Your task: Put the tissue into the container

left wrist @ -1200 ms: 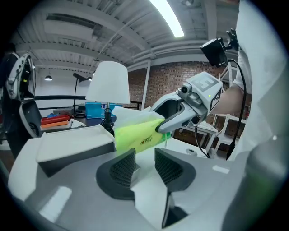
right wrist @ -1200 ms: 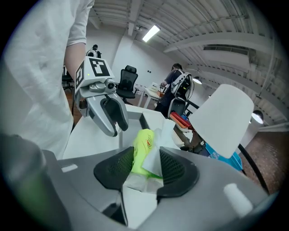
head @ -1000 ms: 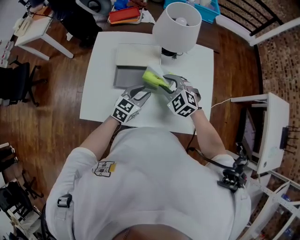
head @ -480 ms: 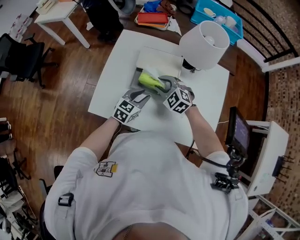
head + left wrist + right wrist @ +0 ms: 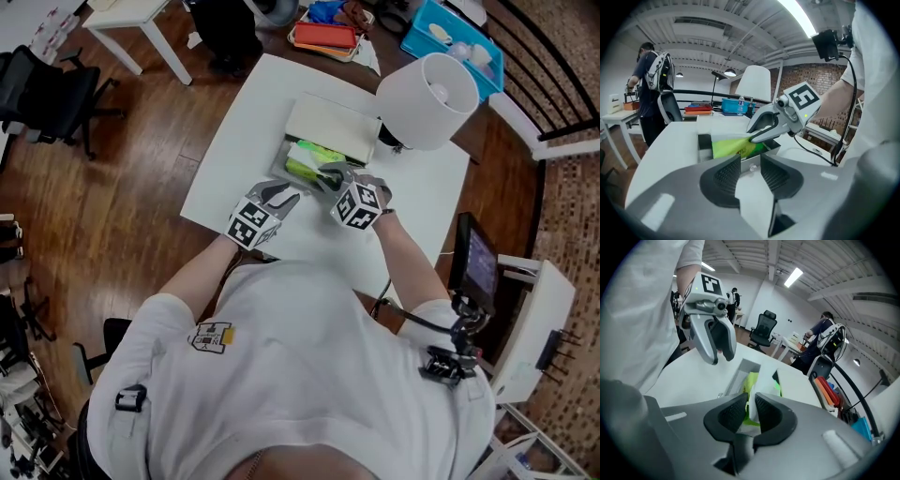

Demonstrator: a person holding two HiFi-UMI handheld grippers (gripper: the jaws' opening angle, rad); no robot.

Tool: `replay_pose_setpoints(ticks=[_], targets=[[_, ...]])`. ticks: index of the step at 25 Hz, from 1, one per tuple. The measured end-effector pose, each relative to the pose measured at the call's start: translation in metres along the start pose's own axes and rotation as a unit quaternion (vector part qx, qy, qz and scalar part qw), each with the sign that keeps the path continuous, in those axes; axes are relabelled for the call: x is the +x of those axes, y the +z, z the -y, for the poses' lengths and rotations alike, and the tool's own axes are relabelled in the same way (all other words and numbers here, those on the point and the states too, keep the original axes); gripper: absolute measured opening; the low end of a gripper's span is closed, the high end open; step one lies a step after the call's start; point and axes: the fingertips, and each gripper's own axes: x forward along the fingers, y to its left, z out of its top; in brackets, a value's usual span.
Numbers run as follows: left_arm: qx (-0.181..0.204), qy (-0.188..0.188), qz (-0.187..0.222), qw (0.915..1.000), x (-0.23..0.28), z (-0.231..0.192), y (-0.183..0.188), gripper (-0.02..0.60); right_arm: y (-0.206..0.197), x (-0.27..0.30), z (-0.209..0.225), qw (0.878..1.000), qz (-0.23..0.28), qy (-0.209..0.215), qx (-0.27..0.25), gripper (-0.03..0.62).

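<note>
A yellow-green tissue pack (image 5: pixel 307 167) with white tissue at its top lies slanted in the open grey container (image 5: pixel 280 161) on the white table (image 5: pixel 225 178). The container's cream lid (image 5: pixel 330 129) stands behind it. My right gripper (image 5: pixel 324 174) has just been closing its jaws, and they now pinch the pack's near end (image 5: pixel 752 380). In the left gripper view the right gripper (image 5: pixel 757 136) holds the pack (image 5: pixel 733 147) over the container (image 5: pixel 704 141). My left gripper (image 5: pixel 284 193) hovers just before the container's near wall, open, with nothing between its pads (image 5: pixel 726 176).
A lamp with a white shade (image 5: pixel 429 98) stands right behind the container. Off the table are a blue bin (image 5: pixel 450 42), a red tray (image 5: pixel 323 36), a black chair (image 5: pixel 47 94) and a small white table (image 5: pixel 141 14). A person stands far back (image 5: pixel 651 84).
The right gripper has carried the green pack forward and down, from above the table into the grey container. The left gripper has followed up to the container's near wall.
</note>
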Motion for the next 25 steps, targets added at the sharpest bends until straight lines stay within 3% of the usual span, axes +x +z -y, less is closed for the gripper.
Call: replay_pose_setpoints(ticks=[3,14,21,25], targets=[[0.002,-0.002,-0.006,1.0000,0.000,0.002,-0.003,0.133,-0.019,0.013,-0.008,1.000,-0.026,0.011,0.001,0.049],[0.010,-0.006,-0.015,0.9998,-0.003,-0.001,-0.007,0.133,-0.019,0.026,-0.004,0.999,-0.026,0.010,0.020,0.072],[0.013,-0.007,-0.023,0.9996,-0.003,-0.001,-0.013,0.133,-0.012,0.019,-0.008,0.999,-0.018,0.021,0.042,0.163],[0.018,-0.012,-0.020,0.9996,-0.001,0.002,-0.009,0.133,-0.001,0.002,0.005,0.998,0.010,-0.004,0.057,0.202]])
